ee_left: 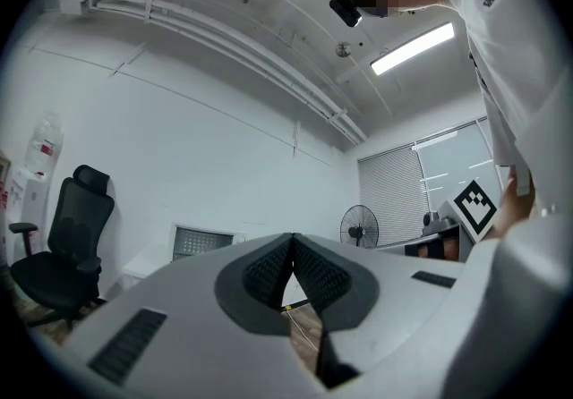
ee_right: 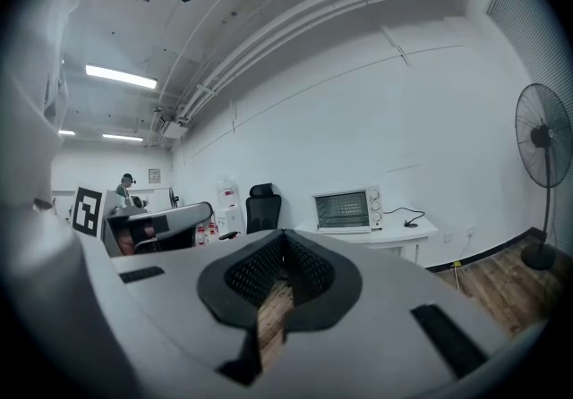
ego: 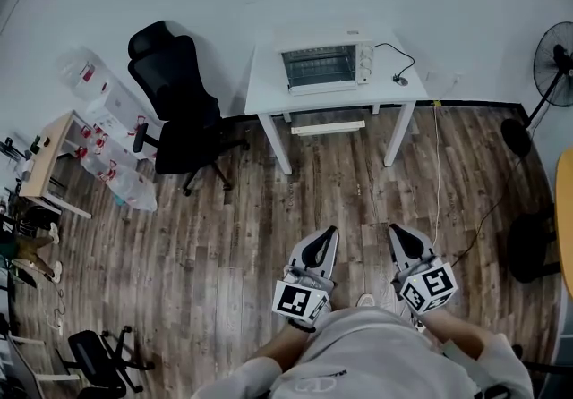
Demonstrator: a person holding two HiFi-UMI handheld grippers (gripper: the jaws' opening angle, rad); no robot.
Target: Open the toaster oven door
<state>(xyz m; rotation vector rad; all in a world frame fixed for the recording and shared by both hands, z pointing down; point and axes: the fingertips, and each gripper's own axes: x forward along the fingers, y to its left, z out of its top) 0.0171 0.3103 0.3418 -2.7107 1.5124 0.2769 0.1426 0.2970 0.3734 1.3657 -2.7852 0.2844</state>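
Note:
The white toaster oven (ego: 324,64) stands on a white table (ego: 269,93) against the far wall, its glass door closed. It also shows far off in the left gripper view as the toaster oven (ee_left: 204,241) and in the right gripper view as the toaster oven (ee_right: 347,209). Both grippers are held low in front of the person, well short of the table. My left gripper (ego: 329,233) is shut with nothing in it, pads meeting at the tip (ee_left: 293,237). My right gripper (ego: 395,231) is likewise shut and empty (ee_right: 282,234).
A black office chair (ego: 179,102) stands left of the table. A floor fan (ego: 553,62) is at the far right, with a cable (ego: 437,182) running across the wooden floor. A wooden desk (ego: 45,156) and bagged bottles (ego: 112,142) sit at the left.

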